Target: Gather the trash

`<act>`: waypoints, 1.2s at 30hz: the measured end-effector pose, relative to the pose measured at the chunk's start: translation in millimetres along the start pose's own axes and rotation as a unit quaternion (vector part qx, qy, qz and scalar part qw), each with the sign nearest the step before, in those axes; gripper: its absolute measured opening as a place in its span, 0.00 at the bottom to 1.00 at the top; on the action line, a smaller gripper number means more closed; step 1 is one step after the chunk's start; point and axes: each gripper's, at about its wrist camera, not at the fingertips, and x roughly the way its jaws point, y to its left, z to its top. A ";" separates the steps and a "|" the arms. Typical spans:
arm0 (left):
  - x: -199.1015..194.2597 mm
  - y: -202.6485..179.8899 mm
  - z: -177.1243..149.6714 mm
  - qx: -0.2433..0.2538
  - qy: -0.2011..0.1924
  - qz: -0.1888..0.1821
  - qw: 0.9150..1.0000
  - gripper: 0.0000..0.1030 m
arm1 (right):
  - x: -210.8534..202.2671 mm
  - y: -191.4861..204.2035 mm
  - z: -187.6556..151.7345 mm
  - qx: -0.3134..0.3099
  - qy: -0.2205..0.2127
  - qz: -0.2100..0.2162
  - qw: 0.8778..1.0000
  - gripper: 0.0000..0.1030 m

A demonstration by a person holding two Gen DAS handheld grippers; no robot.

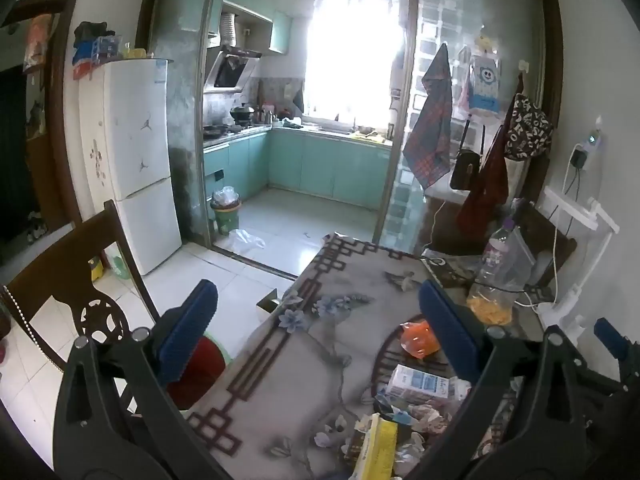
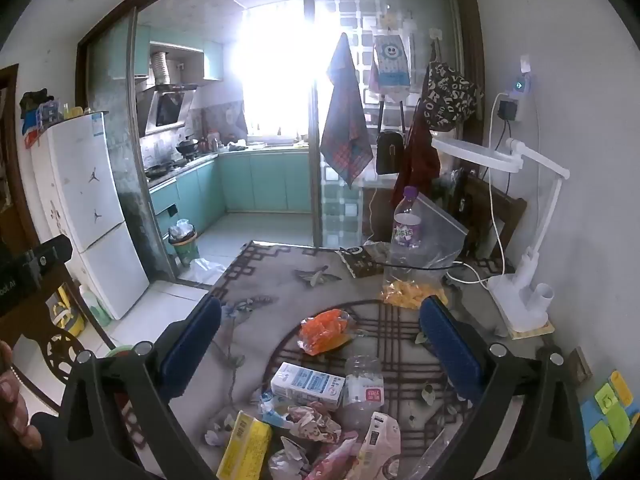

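Note:
A heap of trash lies on the patterned table (image 2: 272, 280): an orange wrapper (image 2: 326, 330), a white and blue carton (image 2: 308, 386), an empty clear bottle (image 2: 364, 388) on its side, a yellow box (image 2: 244, 446), crumpled wrappers (image 2: 316, 420) and a pale pouch (image 2: 378, 444). My right gripper (image 2: 320, 312) hovers open above the heap, touching nothing. My left gripper (image 1: 316, 300) is open over the table's left part (image 1: 320, 352), with the orange wrapper (image 1: 418, 338), carton (image 1: 418, 384) and yellow box (image 1: 380, 448) towards its right finger. A green lined bin (image 1: 226, 212) stands in the kitchen doorway.
An upright purple-labelled bottle (image 2: 406, 232), a bag of yellow snacks (image 2: 412, 292), cables and a white desk lamp (image 2: 520, 292) crowd the table's far right. A wooden chair (image 1: 80, 280) and white fridge (image 1: 136, 152) are on the left. A small box (image 1: 268, 302) sits on the floor.

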 end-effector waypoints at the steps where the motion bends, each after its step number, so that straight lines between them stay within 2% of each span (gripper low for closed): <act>1: -0.2 -3.1 -0.5 0.017 -0.004 0.013 1.000 0.96 | 0.0 0.1 0.1 -0.001 0.000 0.000 1.000 0.93; 20: 0.7 -2.3 -0.4 0.016 -0.001 0.012 1.000 0.96 | 1.4 0.1 2.4 -0.003 0.000 -0.004 1.000 0.93; 27: 11.3 -5.9 -17.6 0.015 0.000 0.016 1.000 0.96 | 1.8 1.2 -0.2 -0.004 0.001 -0.005 1.000 0.93; 36: 15.9 -2.5 -21.2 0.016 0.001 0.017 1.000 0.96 | 5.6 2.1 -2.1 -0.003 0.006 -0.005 1.000 0.93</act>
